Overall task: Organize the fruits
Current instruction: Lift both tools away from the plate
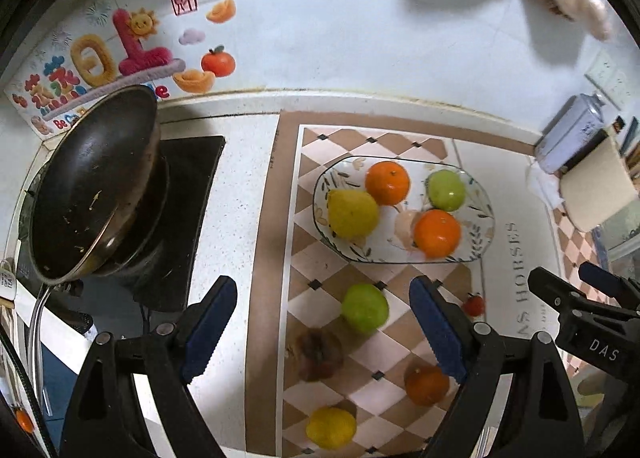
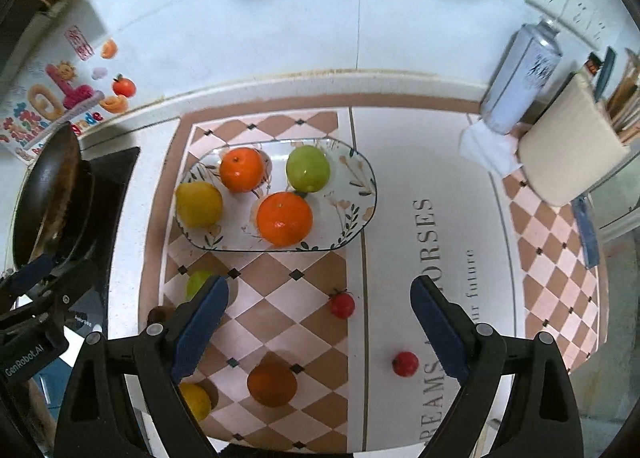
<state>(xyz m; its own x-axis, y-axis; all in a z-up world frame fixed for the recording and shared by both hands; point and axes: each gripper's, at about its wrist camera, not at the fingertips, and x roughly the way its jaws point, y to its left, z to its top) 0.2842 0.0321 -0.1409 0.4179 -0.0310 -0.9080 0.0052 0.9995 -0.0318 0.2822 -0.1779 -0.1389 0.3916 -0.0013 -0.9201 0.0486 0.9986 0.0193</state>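
1. The left tongs are wide apart and hold nothing. They hang over the mat on the desk.
2. The right tongs are also wide apart and hold nothing.
3. A glass plate sits on the mat, near the back wall. Its near rim is in front of both tongs.
4. On the plate are two oranges, a green apple and a yellow pear. A pale small thing lies by the front orange, but it is too blurry to name.
5. The right end of the plate is bare.
6. Loose fruit lies on the mat in front of the plate: a green apple, a brown fruit, an orange and a lemon.
7. The loose apple sits between the left tongs' fingers, not touching them.
8. Two small red tomatoes lie apart on the mat. One is close to the right tongs' right finger.
9. A dark pan leans on the stove at the left edge of the desk, well apart from the plate.
10. At the right edge stand a spray can and a beige box.
11. The white part of the mat between the plate and the can is open.
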